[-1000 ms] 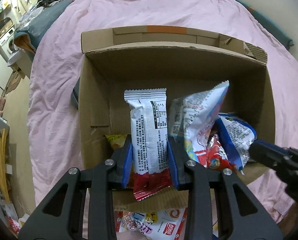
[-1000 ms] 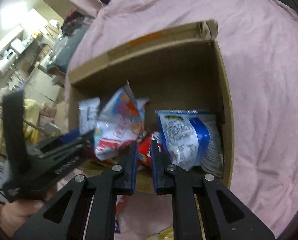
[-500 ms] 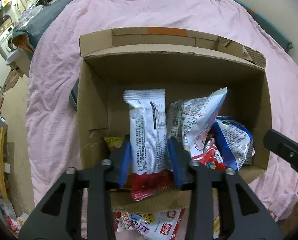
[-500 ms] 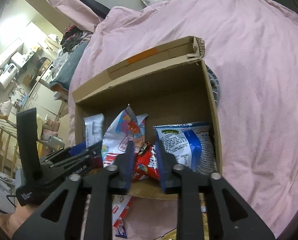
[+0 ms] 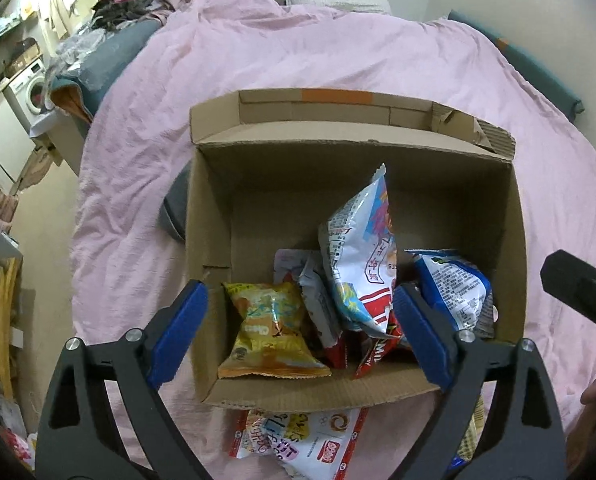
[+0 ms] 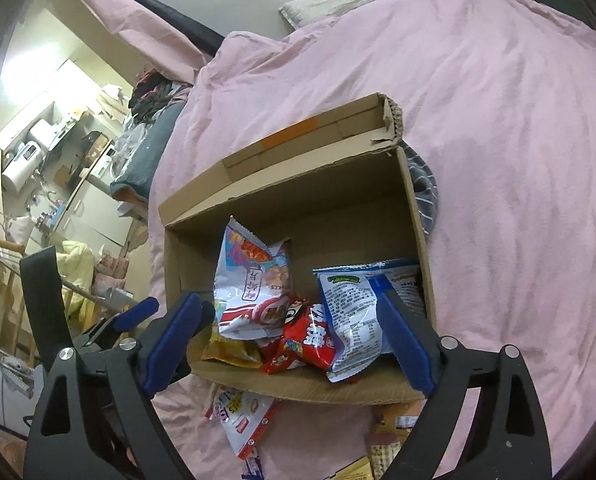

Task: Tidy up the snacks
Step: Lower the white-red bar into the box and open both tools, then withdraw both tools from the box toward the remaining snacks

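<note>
While both grippers' fingers are just opening, left gripper (image 5: pixel 300 330) and right gripper (image 6: pixel 292 342) are hovering empty above the box (image 5: pixel 350 148), snacks resting inside. You are needing next the packet (image 5: pixel 298 436) at six o'clock on the bed (image 5: pixel 146 168).

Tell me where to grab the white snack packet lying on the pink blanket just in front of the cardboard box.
Grip the white snack packet by its near free end, coming from above. It lies flat on the pink blanket, its far end tucked under the cardboard box, so pinching across the loose edge looks easiest.
</note>
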`<state>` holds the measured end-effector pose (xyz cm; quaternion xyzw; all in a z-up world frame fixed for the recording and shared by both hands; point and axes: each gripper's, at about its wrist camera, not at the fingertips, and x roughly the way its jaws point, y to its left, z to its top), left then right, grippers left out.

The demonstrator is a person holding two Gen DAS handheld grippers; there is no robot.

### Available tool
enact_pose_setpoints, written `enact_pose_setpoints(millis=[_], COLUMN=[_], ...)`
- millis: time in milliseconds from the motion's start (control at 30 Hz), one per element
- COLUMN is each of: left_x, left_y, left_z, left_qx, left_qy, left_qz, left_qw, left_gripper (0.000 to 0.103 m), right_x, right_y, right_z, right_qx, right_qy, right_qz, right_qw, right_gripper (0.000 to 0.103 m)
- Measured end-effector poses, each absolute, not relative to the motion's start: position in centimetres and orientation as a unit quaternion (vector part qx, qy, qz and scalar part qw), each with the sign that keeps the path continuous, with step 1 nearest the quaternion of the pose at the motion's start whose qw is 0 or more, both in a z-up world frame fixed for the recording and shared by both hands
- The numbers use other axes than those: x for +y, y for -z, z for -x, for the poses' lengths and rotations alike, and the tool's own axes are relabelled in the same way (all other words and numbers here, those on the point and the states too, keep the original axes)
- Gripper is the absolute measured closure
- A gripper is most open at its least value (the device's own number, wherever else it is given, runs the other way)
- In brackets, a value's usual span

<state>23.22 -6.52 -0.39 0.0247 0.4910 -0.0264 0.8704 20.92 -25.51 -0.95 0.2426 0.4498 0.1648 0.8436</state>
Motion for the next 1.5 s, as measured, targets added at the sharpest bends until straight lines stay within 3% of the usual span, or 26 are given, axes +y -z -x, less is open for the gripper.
enact_pose_setpoints(millis=[233, 667, 1133, 1233, 1500], left_x=[-4.2, -5.0, -3.3, -2.5, -0.3], left_y=[-1.0, -2.6, -1.8, -1.2, 1.1], left_z=[-21.6, -17.8, -11.8, -10.7, -8.7], left_qx=[0.462, 0.449, 0.449, 0.453, 0.474], left_qy=[0.006, 0.022, 0.042, 0.041, 0.034], left_qz=[0.027, -0.008, -0.008, -0.011, -0.004], left_qw=[0.886, 0.893, 0.893, 0.891, 0.880], left_gripper=[0.011, 0.011, 0.011, 0.000, 0.000], right_x=[-25.0, -25.3, -26.4, -27.0, -26.8], right_y=[-0.3, -1.8, -1.2, -0.3, 1.9], right_z=[-20.0, -17.2, -11.6, -10.7, -8.6], right_qx=[0.436, 0.421, 0.430, 0.442, 0.472], right_qy=[-0.170, -0.177, -0.148, -0.141, -0.118], right_qz=[-0.224, -0.227, -0.206, -0.219, -0.212], right_qw=[0.855, 0.860, 0.866, 0.858, 0.847], right_gripper=[0.011, 0.011, 0.000, 0.000, 0.000])
